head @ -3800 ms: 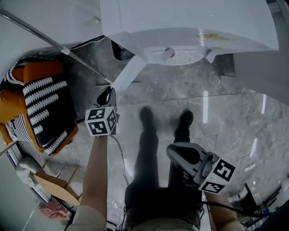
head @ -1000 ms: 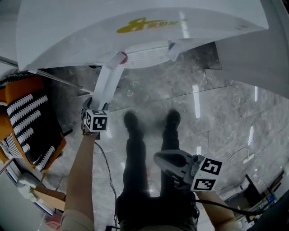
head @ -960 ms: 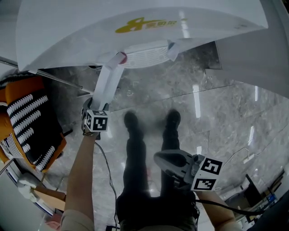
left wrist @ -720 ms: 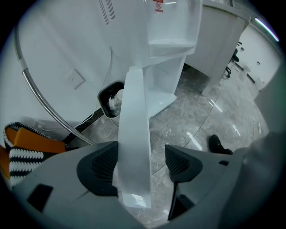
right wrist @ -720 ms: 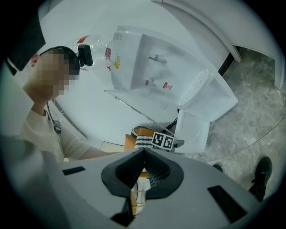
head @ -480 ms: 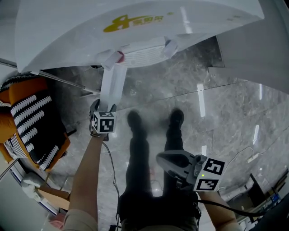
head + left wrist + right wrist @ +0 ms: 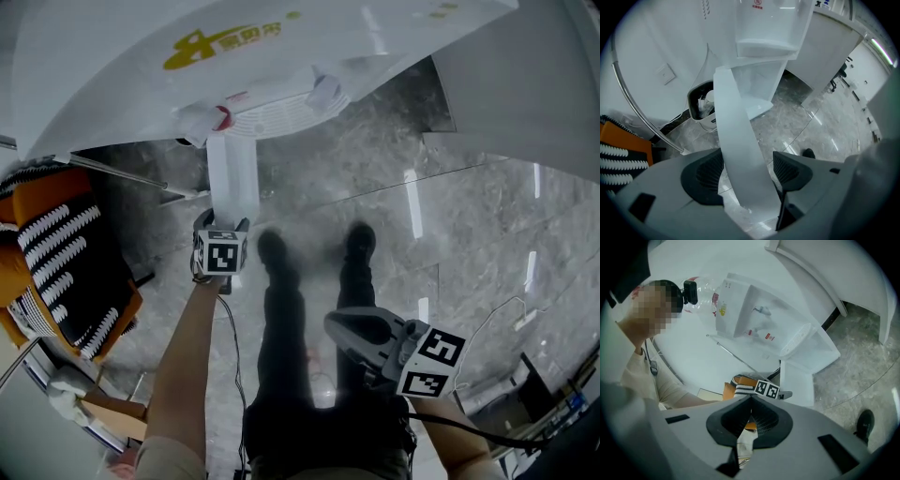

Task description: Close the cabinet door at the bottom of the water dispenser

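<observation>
At the foot of the dispenser (image 7: pixel 112 66) we find one door (image 7: pixel 232 178) open, projecting from the cabinet toward the person. Its free edge stands between the jaws of the left gripper (image 7: pixel 221 221). In the left gripper view, that gripper (image 7: pixel 746 171) is spread, not clamped: the door (image 7: pixel 736 140) lies against the left pad, with floor visible at the right. The panel's long axis runs straight ahead from the jaws to the hinge. We judge that closing calls for a sideways sweep toward the cabinet opening. The right gripper (image 7: pixel 342 323) is well apart, near the legs, clenched on nothing. Count: one dispenser, one door, two grippers.
</observation>
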A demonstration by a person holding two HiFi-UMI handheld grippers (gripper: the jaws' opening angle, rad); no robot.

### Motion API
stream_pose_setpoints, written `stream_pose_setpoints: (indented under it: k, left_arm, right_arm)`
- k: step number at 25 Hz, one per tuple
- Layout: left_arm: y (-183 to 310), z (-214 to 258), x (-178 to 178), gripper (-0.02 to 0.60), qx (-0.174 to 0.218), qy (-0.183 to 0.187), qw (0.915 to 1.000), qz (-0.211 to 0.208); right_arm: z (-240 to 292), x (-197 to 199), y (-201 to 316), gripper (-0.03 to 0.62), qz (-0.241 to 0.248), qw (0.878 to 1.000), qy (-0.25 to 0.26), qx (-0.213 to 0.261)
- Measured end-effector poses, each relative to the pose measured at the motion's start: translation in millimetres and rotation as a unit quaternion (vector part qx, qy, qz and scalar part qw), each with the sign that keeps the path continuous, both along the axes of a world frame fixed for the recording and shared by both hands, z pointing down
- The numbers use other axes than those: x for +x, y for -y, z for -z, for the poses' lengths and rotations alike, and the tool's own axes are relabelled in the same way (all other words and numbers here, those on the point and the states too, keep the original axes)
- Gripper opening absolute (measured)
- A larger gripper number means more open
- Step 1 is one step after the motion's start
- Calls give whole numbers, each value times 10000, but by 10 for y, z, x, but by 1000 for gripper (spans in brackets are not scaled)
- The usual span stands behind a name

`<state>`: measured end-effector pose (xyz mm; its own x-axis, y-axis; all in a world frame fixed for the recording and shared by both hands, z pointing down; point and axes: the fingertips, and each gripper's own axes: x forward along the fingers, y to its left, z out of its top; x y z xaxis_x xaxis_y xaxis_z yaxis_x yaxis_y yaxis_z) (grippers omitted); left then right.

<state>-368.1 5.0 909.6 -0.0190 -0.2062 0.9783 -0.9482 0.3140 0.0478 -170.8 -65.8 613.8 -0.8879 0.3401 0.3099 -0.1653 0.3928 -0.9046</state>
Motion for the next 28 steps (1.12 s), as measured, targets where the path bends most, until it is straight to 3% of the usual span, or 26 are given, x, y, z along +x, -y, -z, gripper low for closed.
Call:
stream_pose_setpoints:
  k: [5,15,23,28]
  left_arm:
    - [49,-12,124,299,-29,-107,9997,-215]
    - [268,69,311,299,251,-557,9980,157]
    - [590,164,616,310,659,-1322,9867,683]
    - [736,240,698,314,800,-1535,9820,755]
  right_arm:
    - [5,34,22,15,-58,9999,43,-111]
    - [-47,131,78,15,-123,9997,-20,-210]
    - [-80,233,168,15,-239,9995,-182,-77]
    - [-117,260,190,15,-315,9991,-267,9]
